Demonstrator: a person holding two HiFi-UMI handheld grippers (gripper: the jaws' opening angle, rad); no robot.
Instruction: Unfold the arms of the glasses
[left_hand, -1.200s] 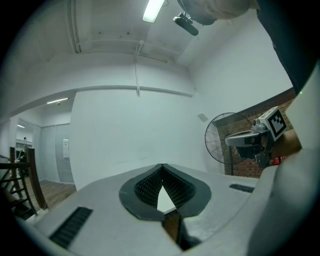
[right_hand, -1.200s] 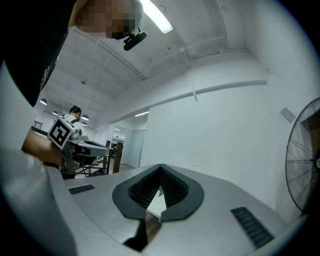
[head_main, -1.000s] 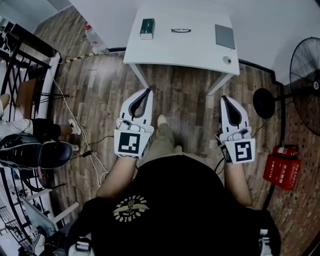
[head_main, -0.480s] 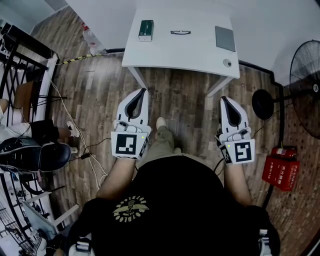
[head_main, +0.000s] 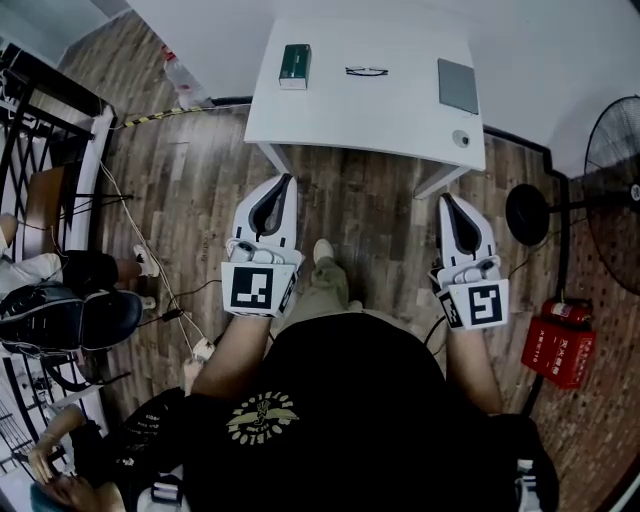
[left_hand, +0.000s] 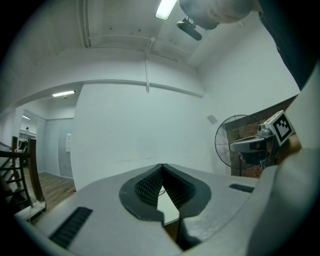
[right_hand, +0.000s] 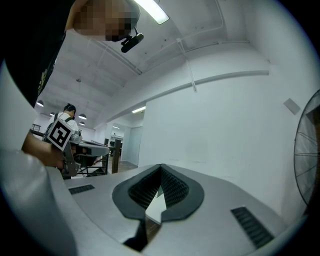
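Note:
The glasses (head_main: 366, 71), thin and dark-framed, lie on the white table (head_main: 370, 110) near its far edge, too small to tell how their arms stand. My left gripper (head_main: 288, 181) is held over the wooden floor, short of the table's near left corner, shut and holding nothing. On the other side my right gripper (head_main: 445, 197) hovers below the table's near right corner, also shut and empty. In the left gripper view the left gripper (left_hand: 162, 165) has its ribbed pads meeting at the tips. The right gripper view shows the right gripper (right_hand: 161, 165) the same way.
A green box (head_main: 293, 60), a grey pad (head_main: 457, 85) and a small round thing (head_main: 460, 138) also lie on the table. A standing fan (head_main: 615, 190) and a red box (head_main: 558, 345) are at the right, a black rack (head_main: 40, 150) and floor cables at the left.
Both grippers have moved forward toward the table, which now sits lower and nearer in the head view. A person has come into view at the bottom left.

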